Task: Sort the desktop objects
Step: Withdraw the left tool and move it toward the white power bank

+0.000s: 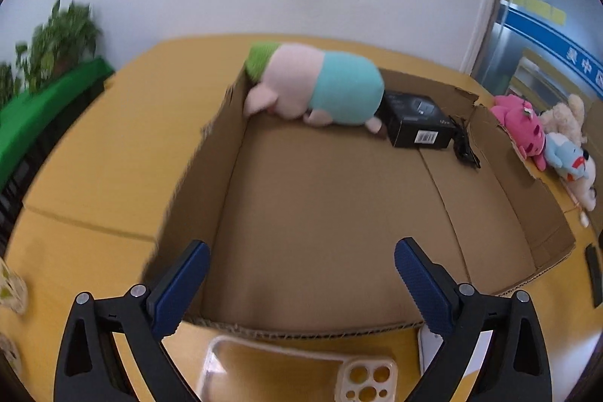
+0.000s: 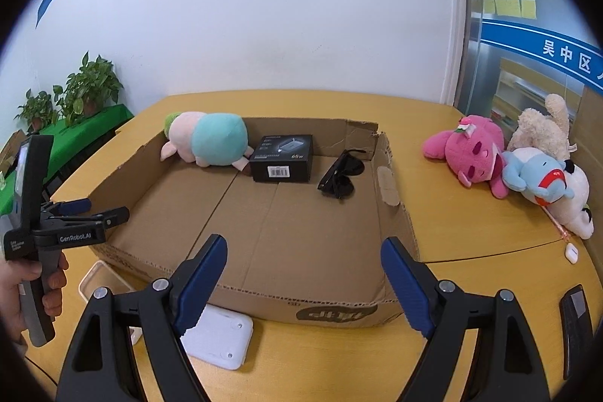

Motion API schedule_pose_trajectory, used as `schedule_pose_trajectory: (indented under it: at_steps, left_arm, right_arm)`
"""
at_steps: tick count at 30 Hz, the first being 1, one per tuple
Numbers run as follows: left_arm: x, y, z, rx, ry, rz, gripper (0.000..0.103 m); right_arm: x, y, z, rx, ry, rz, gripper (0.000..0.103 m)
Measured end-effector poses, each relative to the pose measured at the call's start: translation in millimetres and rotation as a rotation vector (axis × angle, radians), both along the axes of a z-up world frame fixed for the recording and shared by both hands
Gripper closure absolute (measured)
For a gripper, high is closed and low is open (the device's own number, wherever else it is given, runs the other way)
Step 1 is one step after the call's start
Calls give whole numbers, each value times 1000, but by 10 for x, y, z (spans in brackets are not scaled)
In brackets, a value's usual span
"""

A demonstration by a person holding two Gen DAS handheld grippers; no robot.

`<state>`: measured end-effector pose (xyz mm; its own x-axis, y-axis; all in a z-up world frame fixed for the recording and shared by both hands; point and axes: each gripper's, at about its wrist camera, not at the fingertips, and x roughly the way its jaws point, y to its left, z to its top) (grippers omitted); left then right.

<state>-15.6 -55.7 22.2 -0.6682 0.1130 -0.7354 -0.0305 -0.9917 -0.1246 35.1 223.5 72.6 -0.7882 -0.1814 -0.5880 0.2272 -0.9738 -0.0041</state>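
Sorting looks partly done, judging by what sits in the cardboard box [image 2: 264,225]. At the far end of the box lie a pig plush toy [image 2: 205,140], a black charger box [image 2: 282,157] just beside it, and dark sunglasses [image 2: 341,176] a little farther toward the box's torn corner.

Plenty is left outside the box. A pile of soft toys lies well off to the box's right side: a pink plush [image 2: 471,153], a blue plush [image 2: 535,178] touching it, and a cream plush [image 2: 542,127] behind them. A tiny white earbud case [image 2: 572,253] lies near that pile. Just in front of the box's near wall sit a clear phone case [image 1: 294,372] and a white gadget [image 2: 218,338]. A black remote-like thing [image 2: 576,323] lies past the box's near right corner.

The left gripper [image 1: 301,274] is spread wide with nothing in it. It hangs over the box's near wall, with the phone case right below it.

The right gripper [image 2: 303,274] is spread wide too, and holds nothing. It points at the box's near wall, with the white gadget under its left finger.
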Motion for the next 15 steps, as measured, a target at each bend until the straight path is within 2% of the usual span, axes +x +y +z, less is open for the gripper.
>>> schedule_pose_trajectory:
  at_steps: [2,6,9,12,15]
  left_arm:
    - [58,22,-1,-29,13,-7,6]
    - [116,66,17,-28,-4,-20,6]
    - [137,101,66,-57,6,-8,7]
    - [266,84,231,-59,69,24,7]
    - [441,139,420,-43,132,1,7]
  right_arm:
    - [19,12,-43,-2,-6,8,19]
    - [40,43,-126,-12,-20,45,19]
    - [108,63,-178,-5,-19,99,19]
    - [239,65,-264,4,-30,202,19]
    - [332,18,-476,47,-90,306,19]
